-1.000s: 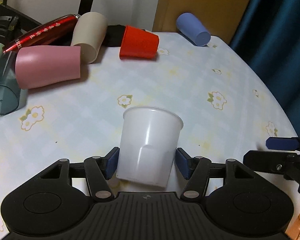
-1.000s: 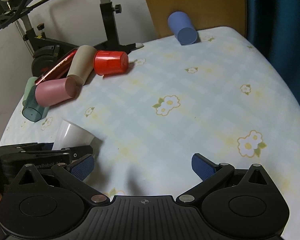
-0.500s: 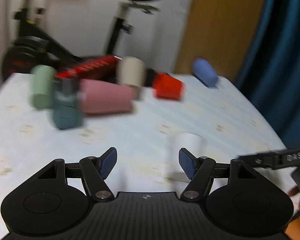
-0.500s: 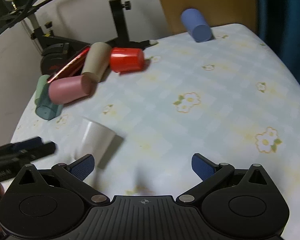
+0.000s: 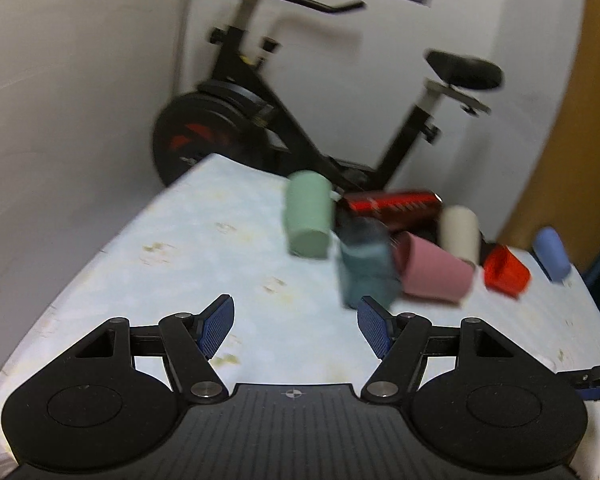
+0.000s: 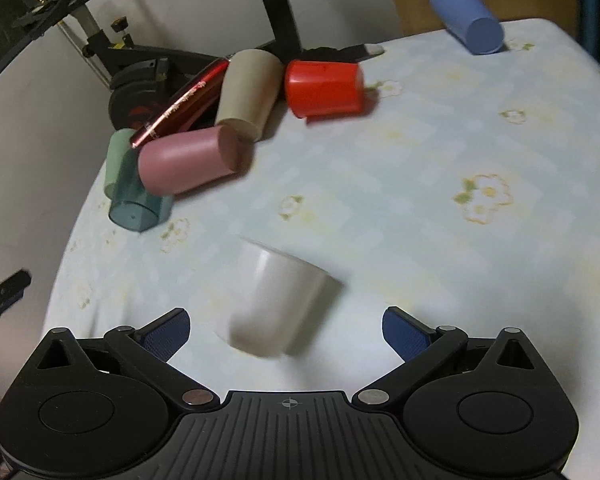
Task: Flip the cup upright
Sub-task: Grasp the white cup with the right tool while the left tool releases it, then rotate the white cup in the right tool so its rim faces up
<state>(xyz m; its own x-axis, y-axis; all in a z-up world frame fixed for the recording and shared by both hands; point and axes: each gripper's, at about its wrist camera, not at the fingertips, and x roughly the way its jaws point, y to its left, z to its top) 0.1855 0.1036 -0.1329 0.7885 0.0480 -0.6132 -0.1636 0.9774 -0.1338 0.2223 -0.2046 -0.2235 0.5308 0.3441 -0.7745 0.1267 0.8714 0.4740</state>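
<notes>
A white plastic cup [image 6: 278, 300] stands upright, mouth up, on the floral tablecloth [image 6: 440, 240], between my right gripper's spread fingers but not touched by them. My right gripper [image 6: 286, 330] is open and empty. My left gripper [image 5: 296, 324] is open and empty, off to the left over the table's left part; the white cup is not in its view. Part of the left gripper [image 6: 4, 294] shows at the left edge of the right wrist view.
Several cups lie on their sides at the back left: green [image 5: 308, 216], teal [image 6: 136, 200], pink [image 6: 188, 160], beige [image 6: 248, 94], red [image 6: 324, 86]. A red bottle [image 6: 184, 100] lies among them. A blue cup [image 6: 466, 24] lies far right. An exercise bike [image 5: 300, 120] stands behind.
My left gripper let go of the white cup and swung away left. The cup stays standing on the table. My right gripper moved in so the cup sits between its fingers.
</notes>
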